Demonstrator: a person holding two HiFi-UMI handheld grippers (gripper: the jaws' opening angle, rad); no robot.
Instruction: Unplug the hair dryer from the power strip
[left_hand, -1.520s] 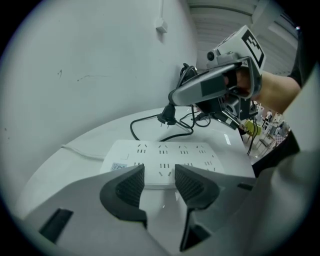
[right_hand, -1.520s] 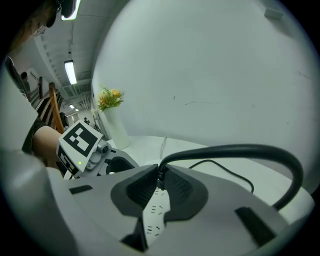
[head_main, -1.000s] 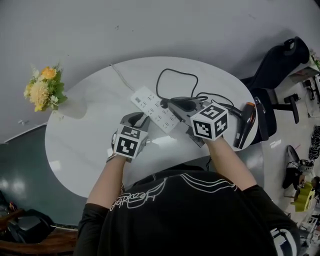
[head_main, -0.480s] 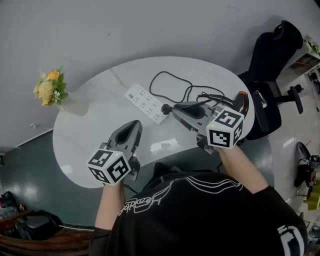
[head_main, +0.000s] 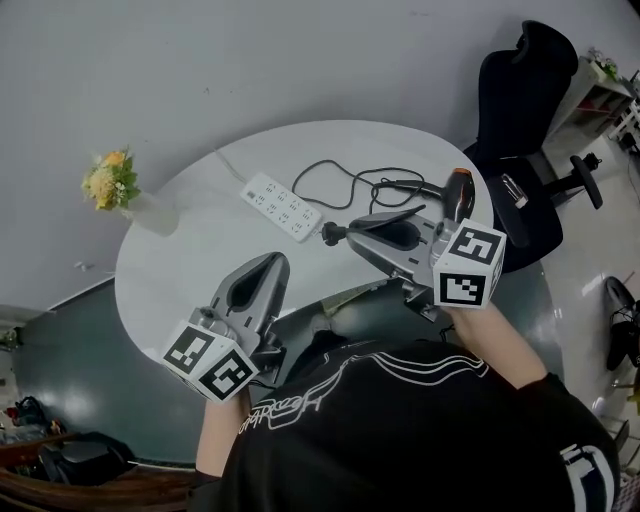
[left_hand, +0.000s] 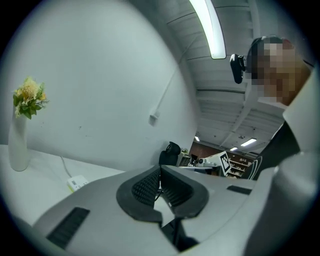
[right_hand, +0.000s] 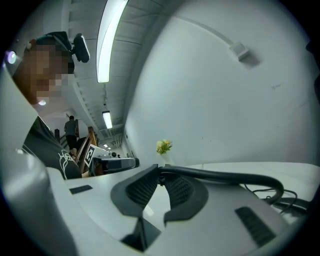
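A plain pale grey wall (head_main: 300, 50) rises behind a round, glossy white table (head_main: 180, 270), which stands on a dark teal floor (head_main: 60, 350). A black swivel office chair (head_main: 520, 100) stands just past the table's far right edge. Overhead, a long white strip light (left_hand: 212, 27) glows on a ribbed grey ceiling (left_hand: 225, 100).

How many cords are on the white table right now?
2. A white cord runs from the power strip toward the table's far edge. The black cord from the hair dryer loops beyond the strip, its plug end held in the right gripper. The grippers may hide more.
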